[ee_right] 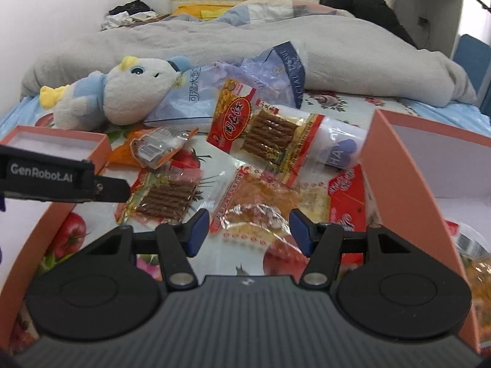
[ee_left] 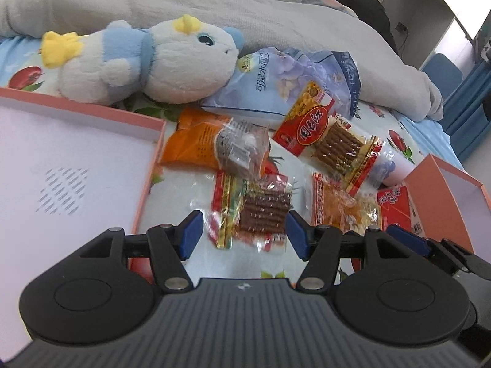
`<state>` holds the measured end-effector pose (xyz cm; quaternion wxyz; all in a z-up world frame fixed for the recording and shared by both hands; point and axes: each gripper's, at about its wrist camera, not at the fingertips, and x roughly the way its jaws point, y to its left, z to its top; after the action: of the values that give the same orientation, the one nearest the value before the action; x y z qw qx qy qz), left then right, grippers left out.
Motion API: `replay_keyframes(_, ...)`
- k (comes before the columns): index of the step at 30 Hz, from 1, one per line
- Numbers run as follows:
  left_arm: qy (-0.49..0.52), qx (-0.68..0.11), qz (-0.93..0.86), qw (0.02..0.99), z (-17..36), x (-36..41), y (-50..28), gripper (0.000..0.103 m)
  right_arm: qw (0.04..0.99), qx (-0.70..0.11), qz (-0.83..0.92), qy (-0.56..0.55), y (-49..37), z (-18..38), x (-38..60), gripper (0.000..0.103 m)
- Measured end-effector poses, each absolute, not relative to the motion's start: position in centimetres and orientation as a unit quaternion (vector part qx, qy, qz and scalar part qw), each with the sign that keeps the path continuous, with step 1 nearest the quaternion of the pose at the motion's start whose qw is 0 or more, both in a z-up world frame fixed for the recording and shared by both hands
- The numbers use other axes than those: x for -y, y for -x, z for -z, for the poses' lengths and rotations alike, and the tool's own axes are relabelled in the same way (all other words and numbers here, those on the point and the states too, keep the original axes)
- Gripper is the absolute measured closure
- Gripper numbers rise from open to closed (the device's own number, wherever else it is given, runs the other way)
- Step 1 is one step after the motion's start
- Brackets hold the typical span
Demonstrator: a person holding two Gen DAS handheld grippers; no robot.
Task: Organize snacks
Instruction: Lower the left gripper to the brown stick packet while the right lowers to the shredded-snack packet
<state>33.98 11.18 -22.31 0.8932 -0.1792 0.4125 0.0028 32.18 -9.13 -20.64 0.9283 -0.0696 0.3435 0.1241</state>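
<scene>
Both claws hang half-open and empty over the bed: left gripper [ee_left: 245, 230] above a crinkly stick-snack packet [ee_left: 254, 211], right gripper [ee_right: 249, 230] above an orange packet [ee_right: 270, 202]. They look light, slippery and crushable; I'd pinch each across its flat middle.

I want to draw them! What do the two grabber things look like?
Both the left gripper and right gripper are black with ribbed grey bodies, round black discs, silver pins and blue finger pads. White "GenRobot.AI" lettering runs along the left one's side.

Ahead of your left tongs [ee_left: 245, 233] lies a stick packet [ee_left: 257, 211]; box [ee_left: 147, 165] left, plush toy [ee_left: 147, 61] beyond, lid [ee_left: 445, 190] right.
</scene>
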Motion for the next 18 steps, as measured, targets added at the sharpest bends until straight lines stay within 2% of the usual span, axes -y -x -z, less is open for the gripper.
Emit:
replay_keyframes(5,0.171,-0.427,0.016,0.888,23.7,-11.0,-36.1,0.034,0.924,-0.349,-0.130,0.091,-33.9,21.9,8.5,0.043)
replay_keyframes(7,0.166,-0.424,0.028,0.890,23.9,-10.9,-36.5,0.029,0.920,-0.359,-0.128,0.094,-34.5,22.6,8.5,0.036)
replay_keyframes(8,0.163,-0.424,0.029,0.890,24.0,-10.9,-36.7,0.027,0.919,-0.360,-0.129,0.095,-34.7,22.9,8.5,0.026)
replay_keyframes(9,0.161,-0.424,0.030,0.891,24.2,-11.0,-37.0,0.025,0.919,-0.358,-0.130,0.098,-34.7,23.0,8.5,0.022)
replay_keyframes(18,0.145,-0.431,0.027,0.890,25.3,-11.2,-38.5,0.024,0.921,-0.344,-0.127,0.131,-36.4,24.0,7.6,0.021)
